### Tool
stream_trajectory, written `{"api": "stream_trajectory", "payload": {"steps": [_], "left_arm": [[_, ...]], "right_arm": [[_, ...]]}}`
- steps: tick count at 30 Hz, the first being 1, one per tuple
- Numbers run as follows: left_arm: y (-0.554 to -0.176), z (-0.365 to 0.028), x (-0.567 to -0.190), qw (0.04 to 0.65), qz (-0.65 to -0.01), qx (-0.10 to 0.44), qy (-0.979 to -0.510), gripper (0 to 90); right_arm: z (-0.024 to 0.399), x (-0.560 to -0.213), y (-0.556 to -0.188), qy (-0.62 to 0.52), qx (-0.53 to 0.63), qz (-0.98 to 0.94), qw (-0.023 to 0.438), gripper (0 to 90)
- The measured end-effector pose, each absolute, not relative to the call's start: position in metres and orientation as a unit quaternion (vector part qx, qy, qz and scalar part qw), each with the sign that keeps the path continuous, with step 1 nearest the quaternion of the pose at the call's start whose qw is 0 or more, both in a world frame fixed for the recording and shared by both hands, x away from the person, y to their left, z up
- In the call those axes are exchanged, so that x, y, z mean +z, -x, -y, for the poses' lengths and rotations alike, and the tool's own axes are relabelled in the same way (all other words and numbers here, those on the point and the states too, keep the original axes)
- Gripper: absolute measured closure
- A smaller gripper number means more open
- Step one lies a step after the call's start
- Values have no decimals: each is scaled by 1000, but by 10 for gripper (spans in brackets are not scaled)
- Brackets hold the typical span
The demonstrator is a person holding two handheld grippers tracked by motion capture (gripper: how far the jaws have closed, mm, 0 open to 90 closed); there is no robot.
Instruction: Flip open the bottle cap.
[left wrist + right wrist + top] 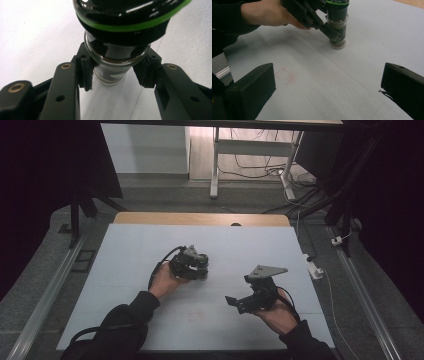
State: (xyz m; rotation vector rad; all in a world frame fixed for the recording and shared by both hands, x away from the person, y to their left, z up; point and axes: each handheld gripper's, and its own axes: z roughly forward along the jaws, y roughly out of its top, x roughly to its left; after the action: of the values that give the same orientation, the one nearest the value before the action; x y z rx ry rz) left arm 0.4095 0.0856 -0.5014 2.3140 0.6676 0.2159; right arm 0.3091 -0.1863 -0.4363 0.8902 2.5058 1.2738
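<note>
Two hand-held grippers work over a pale grey-white desk (125, 270). The left gripper (192, 264) sits near the middle of the desk in the high view, held in the person's left hand (164, 281). Its jaws are clamped on a small glass jar with a black lid ringed by a green band (337, 23). In the left gripper view the two black pads press against the jar's clear glass body (110, 67) from both sides, just below the dark lid and its green ring. The jar stands upright with its base on the desk, as the right gripper view shows, and its lower part holds brownish contents.

The right gripper (239, 303) lies well apart from the jar, toward the near right part of the desk, held in the person's right hand (277, 312). A grey three-cornered plate (265, 270) sits on top of it. In the right gripper view its jaws stand wide, one at each lower corner, with bare desk between them and nothing gripped. They point toward the jar and the left gripper (312, 15) farther off. A faint reddish mark (287, 76) shows on the desk surface between the right gripper and the jar.
</note>
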Motion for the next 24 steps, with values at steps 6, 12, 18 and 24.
{"api": "stream_trajectory", "payload": {"steps": [6, 12, 18, 24], "left_arm": [[-410, -86, -501, 354, -257, 84, -895, 540], [-410, -86, -502, 354, -256, 84, -896, 540], [-410, -86, -502, 354, -256, 84, -896, 540], [-410, -86, -501, 354, -255, 84, -896, 540]], "right_arm": [[175, -438, -318, -284, 418, -857, 103, 0], [163, -441, -327, -277, 413, -861, 102, 0], [153, -443, -335, -277, 414, -862, 98, 0], [141, -447, -344, -274, 410, -865, 96, 0]]}}
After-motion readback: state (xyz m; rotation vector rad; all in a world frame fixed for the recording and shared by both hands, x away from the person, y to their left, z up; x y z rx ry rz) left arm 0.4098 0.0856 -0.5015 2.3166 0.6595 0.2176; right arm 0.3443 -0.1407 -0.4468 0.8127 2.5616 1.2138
